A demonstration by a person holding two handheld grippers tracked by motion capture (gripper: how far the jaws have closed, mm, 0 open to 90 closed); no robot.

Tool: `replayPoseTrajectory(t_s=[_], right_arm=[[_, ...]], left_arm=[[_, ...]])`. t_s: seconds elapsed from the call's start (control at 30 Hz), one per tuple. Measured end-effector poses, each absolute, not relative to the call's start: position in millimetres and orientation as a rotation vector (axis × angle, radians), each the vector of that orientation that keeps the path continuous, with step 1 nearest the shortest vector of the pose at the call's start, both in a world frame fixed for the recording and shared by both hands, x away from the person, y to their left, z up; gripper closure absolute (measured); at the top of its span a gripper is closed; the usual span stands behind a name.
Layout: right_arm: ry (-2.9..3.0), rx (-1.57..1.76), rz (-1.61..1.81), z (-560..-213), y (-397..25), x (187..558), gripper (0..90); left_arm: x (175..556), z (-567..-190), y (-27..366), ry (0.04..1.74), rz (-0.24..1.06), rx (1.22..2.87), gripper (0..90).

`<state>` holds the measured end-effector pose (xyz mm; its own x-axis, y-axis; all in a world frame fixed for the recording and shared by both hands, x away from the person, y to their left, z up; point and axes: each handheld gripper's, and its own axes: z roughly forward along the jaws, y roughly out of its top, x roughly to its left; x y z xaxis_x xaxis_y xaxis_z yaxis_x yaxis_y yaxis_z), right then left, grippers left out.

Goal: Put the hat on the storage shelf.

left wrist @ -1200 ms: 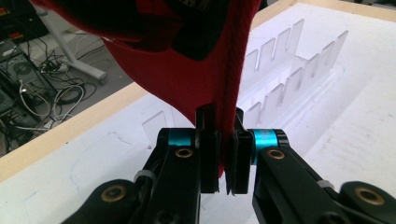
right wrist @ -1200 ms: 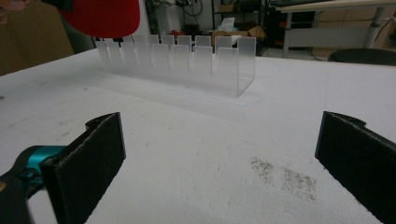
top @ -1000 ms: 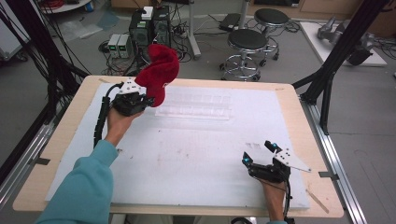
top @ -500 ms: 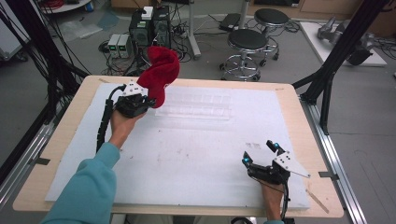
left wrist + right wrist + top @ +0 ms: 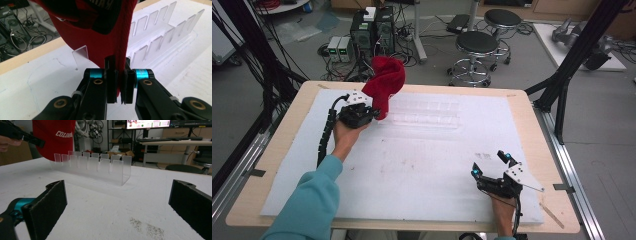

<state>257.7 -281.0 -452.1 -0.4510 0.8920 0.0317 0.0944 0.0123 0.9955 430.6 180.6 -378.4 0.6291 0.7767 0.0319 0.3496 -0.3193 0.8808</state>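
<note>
A red cap (image 5: 384, 82) with white lettering (image 5: 64, 133) hangs upright over the left end of a clear slotted rack (image 5: 427, 114) at the back of the table. My left gripper (image 5: 371, 111) is shut on the cap's lower edge (image 5: 121, 75), jaws pinching the red fabric. The cap's body (image 5: 95, 32) hides the rack's nearest slots, while the rack's dividers (image 5: 160, 30) run off to the right. My right gripper (image 5: 490, 163) rests near the front right of the white mat, open wide with nothing between its pads (image 5: 50, 205). It faces the rack (image 5: 95, 167).
A white mat (image 5: 422, 165) covers the wooden table (image 5: 532, 125). A dark smudge (image 5: 147, 226) marks the mat just ahead of the right gripper. Stools (image 5: 479, 47), computer boxes (image 5: 372, 27) and cables stand on the floor behind the table.
The left gripper has carried the cap slightly right and lower toward the rack's left end. The right gripper has hardly moved.
</note>
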Motion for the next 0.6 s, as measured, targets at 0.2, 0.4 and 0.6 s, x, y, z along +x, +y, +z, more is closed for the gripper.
replayPoseTrajectory(t_s=[0.2, 0.4, 0.6], right_arm=[[1.619, 1.029, 1.506, -452.2, -280.8, 257.7, 0.5], [1.62, 1.027, 1.505, -452.4, -280.5, 256.9, 0.5], [1.61, 1.036, 1.513, -452.5, -281.2, 257.0, 0.5]], left_arm=[[431.2, -379.5, 182.1, 0.885, 0.554, 1.925, 84.5], [430.9, -380.8, 181.7, 0.899, 0.533, 1.938, 78.3], [429.9, -379.2, 182.1, 0.899, 0.531, 1.932, 73.1]])
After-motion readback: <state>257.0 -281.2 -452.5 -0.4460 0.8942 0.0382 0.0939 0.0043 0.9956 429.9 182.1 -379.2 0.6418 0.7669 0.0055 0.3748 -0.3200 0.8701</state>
